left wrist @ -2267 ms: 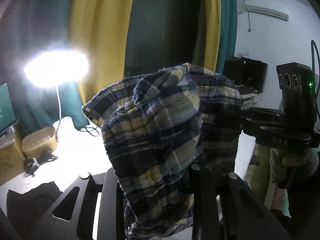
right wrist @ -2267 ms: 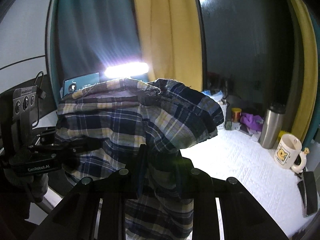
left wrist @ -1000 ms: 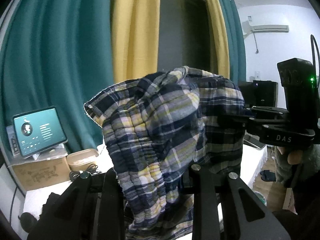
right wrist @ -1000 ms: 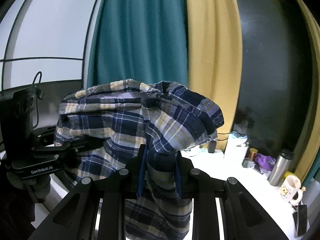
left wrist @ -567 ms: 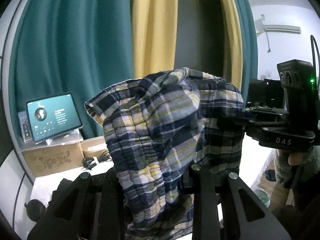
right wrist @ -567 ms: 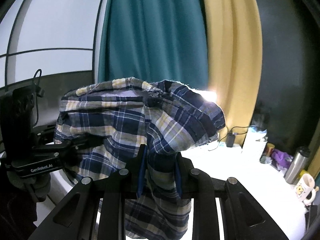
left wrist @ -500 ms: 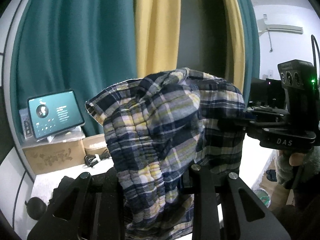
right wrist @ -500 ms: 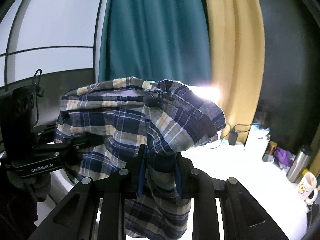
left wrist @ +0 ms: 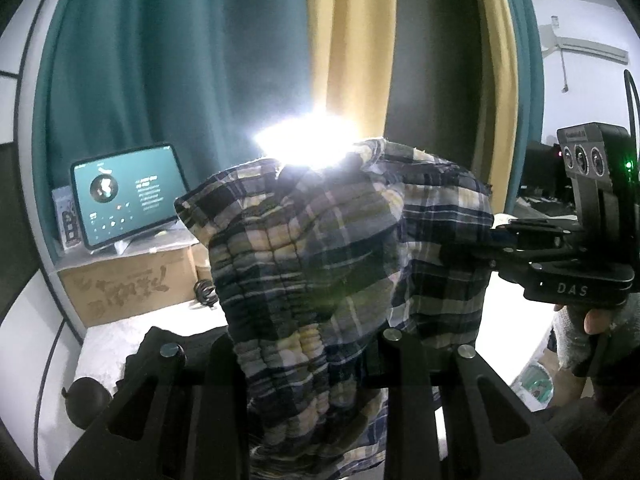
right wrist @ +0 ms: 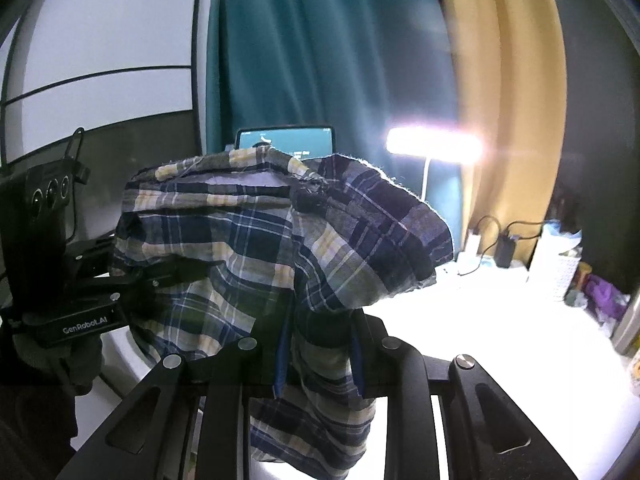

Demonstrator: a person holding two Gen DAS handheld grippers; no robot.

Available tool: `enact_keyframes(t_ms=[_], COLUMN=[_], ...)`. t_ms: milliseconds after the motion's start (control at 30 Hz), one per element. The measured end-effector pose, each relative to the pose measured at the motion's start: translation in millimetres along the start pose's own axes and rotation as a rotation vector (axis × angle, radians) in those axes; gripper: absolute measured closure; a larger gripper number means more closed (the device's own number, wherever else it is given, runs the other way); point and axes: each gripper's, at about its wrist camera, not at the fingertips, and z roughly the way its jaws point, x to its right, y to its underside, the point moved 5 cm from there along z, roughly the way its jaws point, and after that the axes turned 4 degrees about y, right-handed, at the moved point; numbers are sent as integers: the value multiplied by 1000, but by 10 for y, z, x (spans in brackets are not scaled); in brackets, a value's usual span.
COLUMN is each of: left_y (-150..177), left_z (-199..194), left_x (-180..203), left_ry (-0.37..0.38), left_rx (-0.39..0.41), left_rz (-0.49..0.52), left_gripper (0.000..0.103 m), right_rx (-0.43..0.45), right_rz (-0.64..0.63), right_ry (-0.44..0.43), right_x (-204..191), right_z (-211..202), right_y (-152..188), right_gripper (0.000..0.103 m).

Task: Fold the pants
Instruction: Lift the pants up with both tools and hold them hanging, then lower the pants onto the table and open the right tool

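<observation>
Both the left gripper (left wrist: pixel 312 360) and right gripper (right wrist: pixel 318 354), fingers clamped on the plaid pants (left wrist: pixel 344 248) bunched between them, have dipped toward the white counter (right wrist: pixel 500 344), seemingly to lay them flat.

Pants: blue-and-yellow plaid cloth pants (left wrist: pixel 344 264) hang between my left gripper (left wrist: pixel 308 364) and right gripper (right wrist: pixel 320 344).
Behind: bright bar lamp (right wrist: pixel 434 146); teal-screened tablet (left wrist: pixel 128 194) on brown cardboard box (left wrist: pixel 128 284).
Below: white textured tabletop (right wrist: pixel 500 344).
Right edge: purple crumpled cloth (right wrist: pixel 606 286).
</observation>
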Motion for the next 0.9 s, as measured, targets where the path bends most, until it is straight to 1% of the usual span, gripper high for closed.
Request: enact_keyframes(t_ms=[167,467,700,900], left_y=[81,217,317,432], left_z=[184,665,1058,1345], left_x=[-101,-241,-364,-504], left_ry=[3,44,57,52], left_rx=[-55,-154,-240,-308], left_rz=[-9,-13,-38,-82], left_gripper=[77,77,77,77], right_rx=[-46,-129,-203,-255], right_rz=[34,113,161,198], right_ry=[-7,15,12,-1], right_x=[115,397,524,657], right_z=[286,799,1189,1497], right_y=[89,280,430,571], right_gripper=[78,77,78,77])
